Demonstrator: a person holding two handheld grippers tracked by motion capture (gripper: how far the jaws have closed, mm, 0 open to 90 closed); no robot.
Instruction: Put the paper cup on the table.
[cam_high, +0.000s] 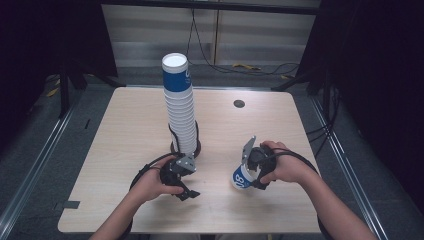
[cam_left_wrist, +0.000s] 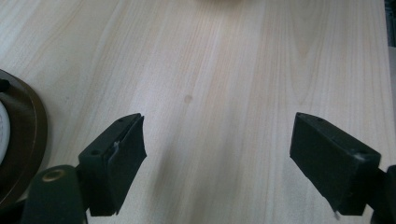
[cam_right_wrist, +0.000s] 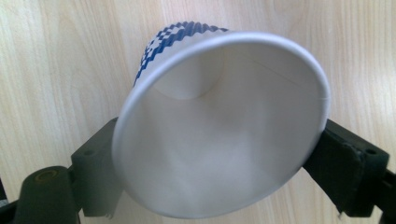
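On table, front right | right tool (cam_right_wrist: 219, 154) angled down, grips paper cup (cam_right_wrist: 219, 126) | left tool (cam_left_wrist: 219, 158) agape

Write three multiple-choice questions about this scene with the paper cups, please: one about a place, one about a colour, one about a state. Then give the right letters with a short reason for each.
1. Where does the tall stack of cups stand?
A. on the table, just beyond the left gripper
B. on the floor
C. between the right gripper's fingers

2. What colours does the single cup have on its outside?
A. red and yellow
B. blue and white
C. plain green

3. What is between the left gripper's fingers?
A. a cup
B. a cable
C. nothing

Answers:
1. A, the high view shows the stack upright on the table beyond the left hand.
2. B, a blue and white pattern shows in the right gripper view.
3. C, the left gripper view shows bare wood between the spread fingers, while the cup sits in the right gripper.
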